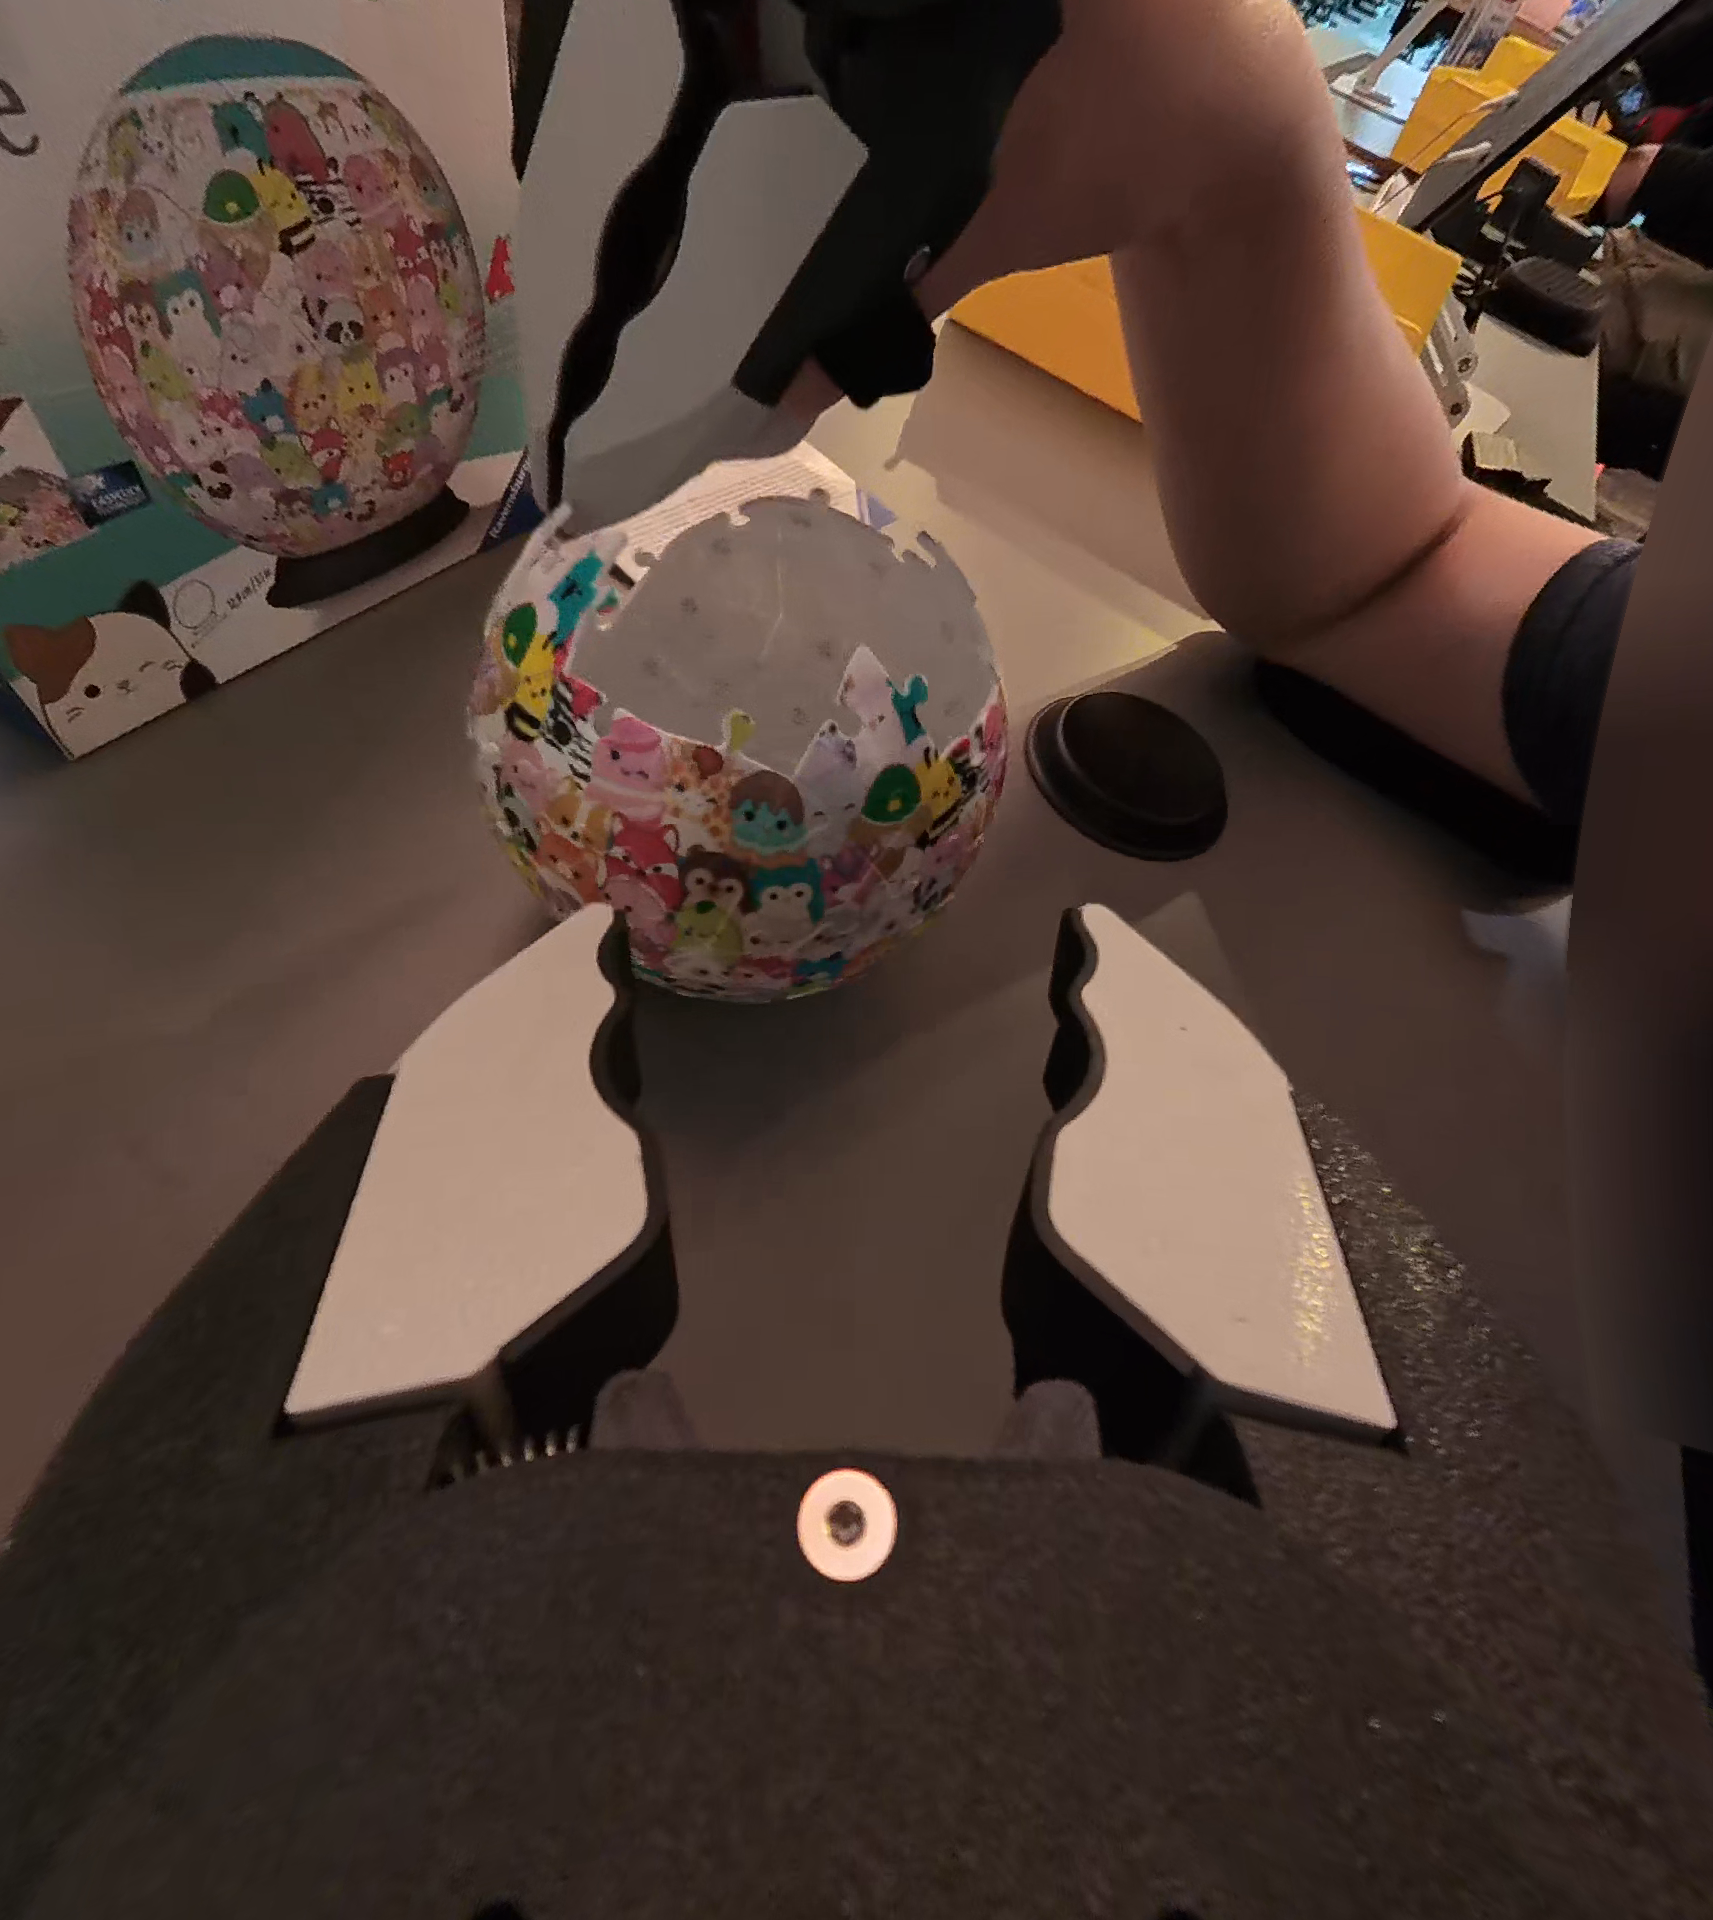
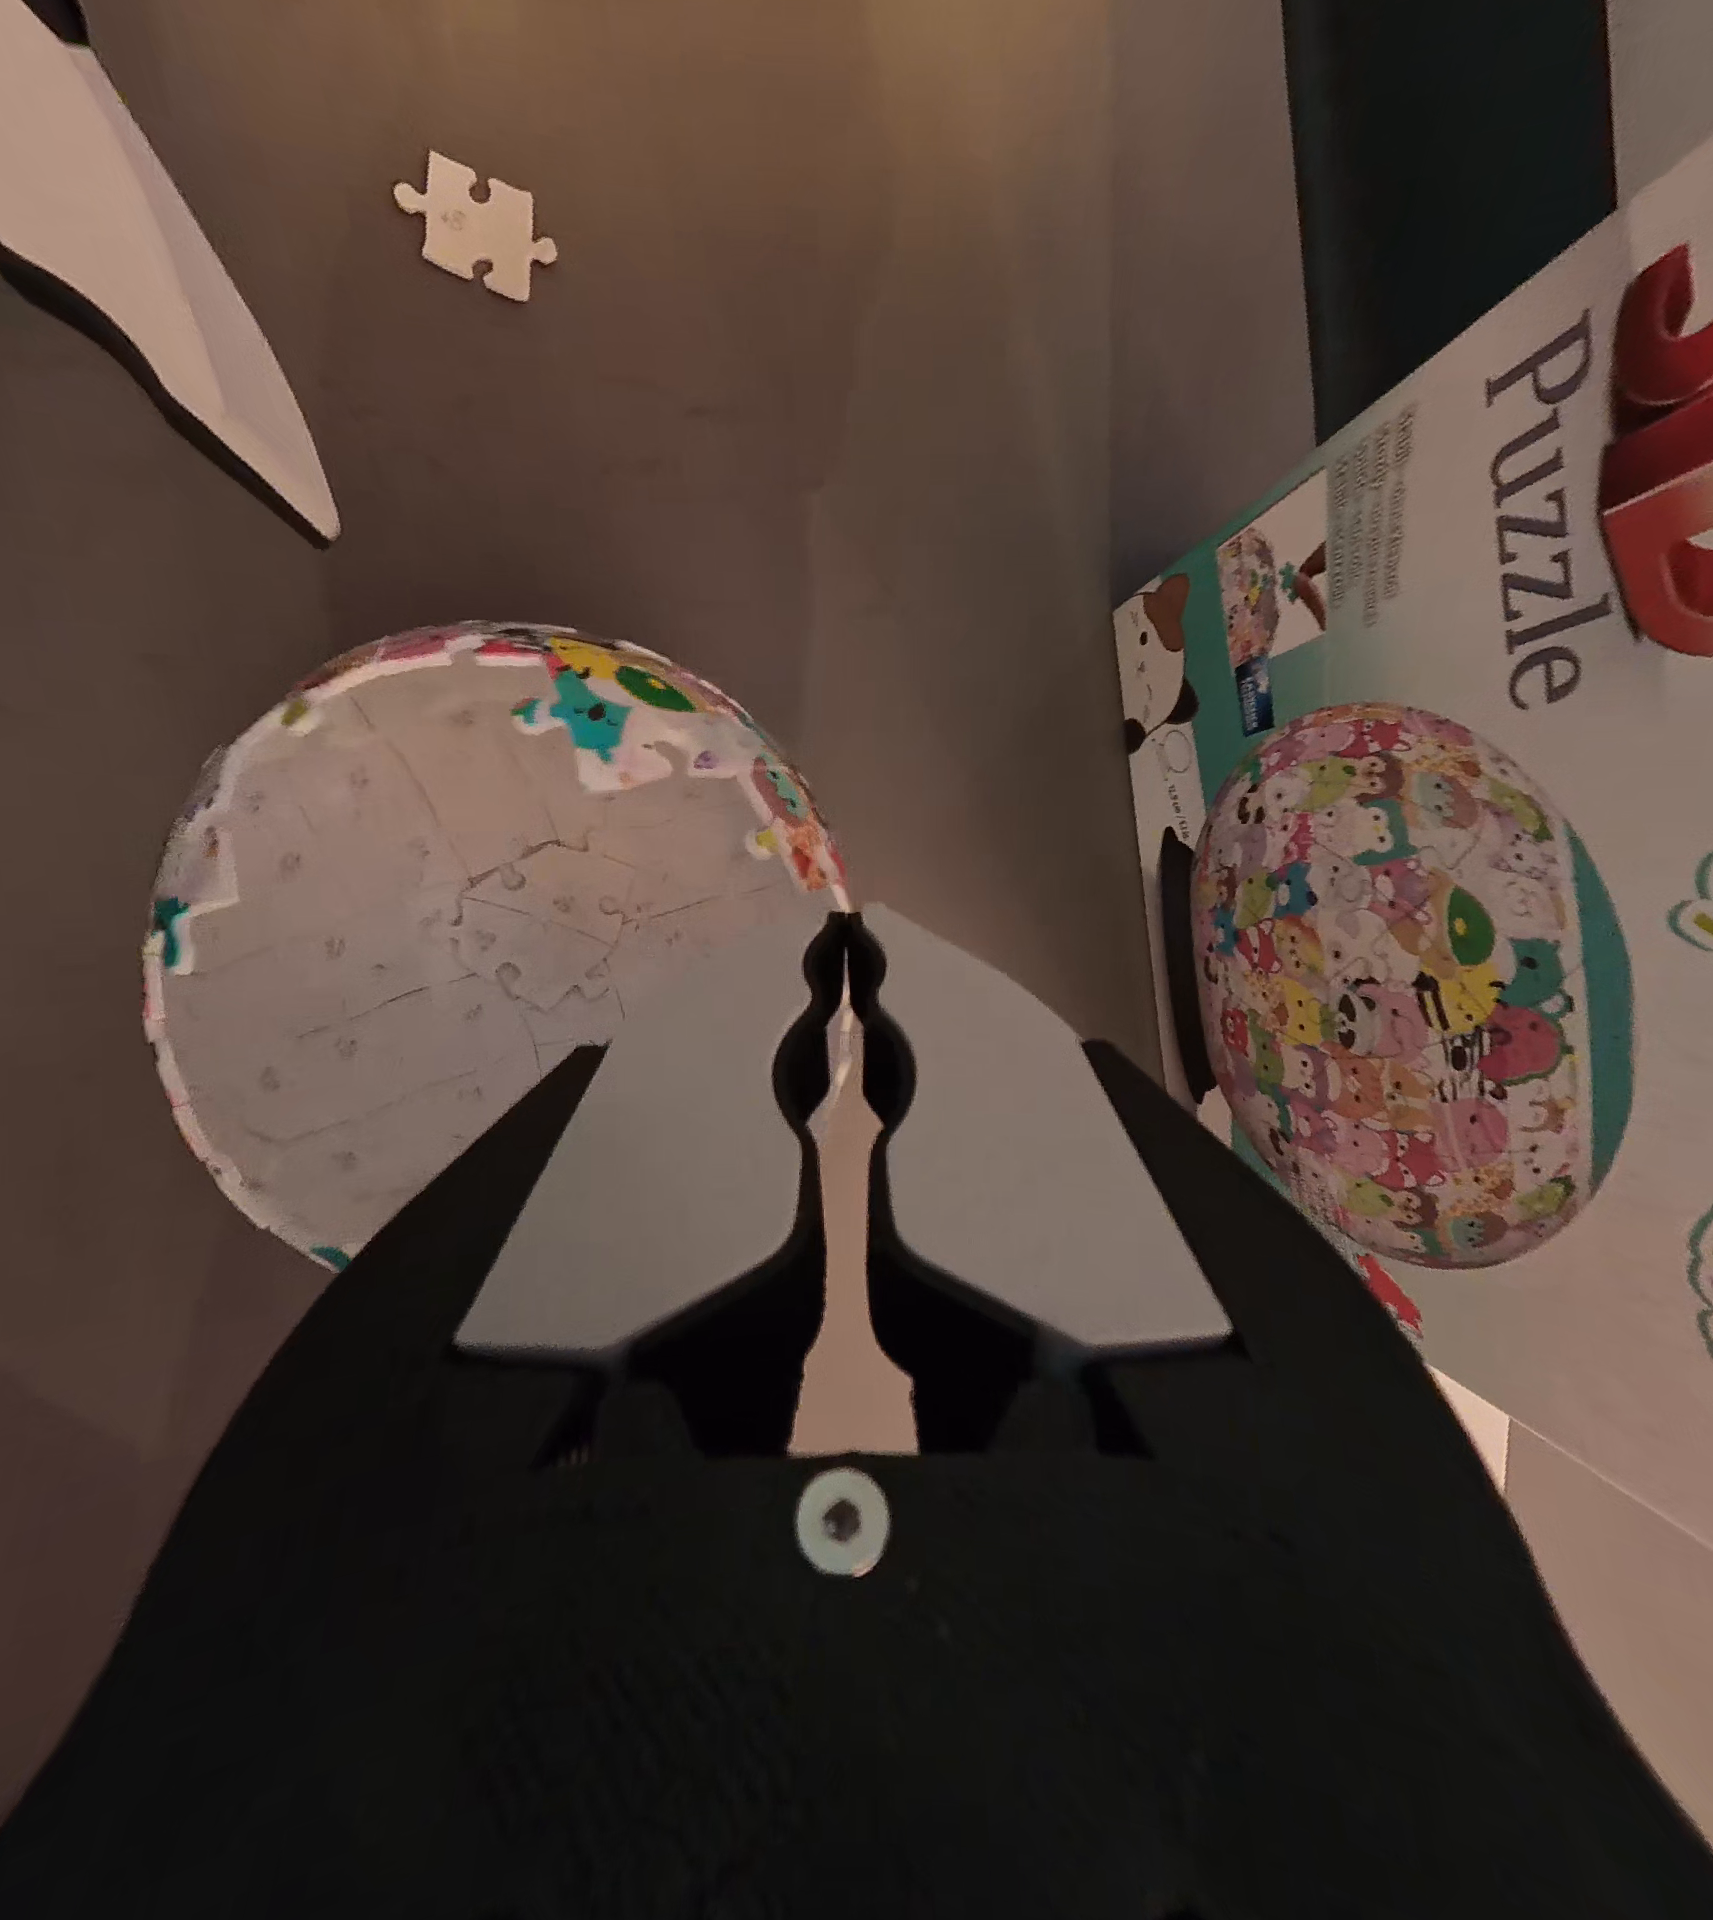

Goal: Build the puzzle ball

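Left tongs [image 1: 836,935] spread wide, empty, tips low over the surface [image 1: 208,987]; one fingertip [image 1: 603,935] just beside the puzzle ball [image 1: 738,790]. Right tongs [image 2: 847,925] pressed together at the ball's rim, pinching what looks like a thin piece edge, can't confirm. Ball sits mid-surface, top open, grey inside showing. Loose piece [image 2: 475,223] at 11 o'clock, well apart. Puzzle box [image 2: 1475,831] at 3 o'clock. Black stand [image 1: 1127,774] at 3 o'clock of the ball.

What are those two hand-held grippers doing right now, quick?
Left hand-held gripper: open, empty, close to the puzzle ball.
Right hand-held gripper: closed on the ball's rim.
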The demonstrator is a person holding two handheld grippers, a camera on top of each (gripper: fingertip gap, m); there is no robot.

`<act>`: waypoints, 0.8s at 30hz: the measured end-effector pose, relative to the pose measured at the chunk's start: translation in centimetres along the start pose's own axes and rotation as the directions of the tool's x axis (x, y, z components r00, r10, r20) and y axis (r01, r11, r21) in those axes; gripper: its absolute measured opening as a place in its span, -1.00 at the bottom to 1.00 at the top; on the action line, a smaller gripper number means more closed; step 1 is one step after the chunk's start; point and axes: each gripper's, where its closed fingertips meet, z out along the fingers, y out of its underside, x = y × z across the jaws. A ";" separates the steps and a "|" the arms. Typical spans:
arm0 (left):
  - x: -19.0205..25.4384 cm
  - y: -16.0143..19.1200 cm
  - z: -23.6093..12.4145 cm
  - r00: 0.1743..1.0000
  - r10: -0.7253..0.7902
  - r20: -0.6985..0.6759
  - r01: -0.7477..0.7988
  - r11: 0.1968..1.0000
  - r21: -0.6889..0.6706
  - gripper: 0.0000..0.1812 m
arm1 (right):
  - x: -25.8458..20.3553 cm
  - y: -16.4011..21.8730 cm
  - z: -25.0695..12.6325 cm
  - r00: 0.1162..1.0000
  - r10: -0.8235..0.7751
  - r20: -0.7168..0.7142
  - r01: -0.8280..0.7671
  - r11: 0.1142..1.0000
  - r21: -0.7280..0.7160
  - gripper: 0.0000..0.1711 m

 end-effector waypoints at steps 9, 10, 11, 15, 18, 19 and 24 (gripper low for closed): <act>0.3 0.7 -0.2 0.999 0.023 0.029 -0.024 1.000 0.005 -0.08 | 0.0 -0.5 -1.2 1.000 0.002 0.011 -0.003 0.999 0.052 -0.99; 0.3 0.9 -0.2 0.999 0.027 0.032 -0.027 1.000 0.002 -0.07 | -0.2 -0.7 -1.3 1.000 -0.003 0.016 0.002 0.998 0.059 -0.99; 0.4 1.0 -0.3 0.999 0.034 0.036 -0.034 0.999 0.001 -0.07 | -0.2 -0.8 -1.4 1.000 -0.007 0.016 0.006 0.998 0.068 -0.99; 0.8 1.5 -0.4 0.995 0.084 0.043 -0.084 0.996 -0.009 -0.06 | -0.3 -0.9 -1.8 1.000 -0.017 0.017 0.016 0.997 0.077 -0.99; 0.7 2.1 -0.1 0.994 0.102 0.044 -0.100 0.994 -0.035 -0.04 | -0.3 -1.0 -2.1 0.999 -0.015 0.029 0.012 0.995 0.095 -0.98; 0.7 2.2 0.0 0.994 0.097 0.041 -0.095 0.995 -0.040 -0.03 | -0.4 -1.0 -2.2 0.999 -0.016 0.033 0.013 0.995 0.097 -0.98; 0.6 3.1 0.4 0.996 0.080 0.047 -0.077 0.995 -0.059 0.02 | -0.9 -0.9 -2.6 0.997 -0.049 0.064 0.042 0.994 0.104 -0.95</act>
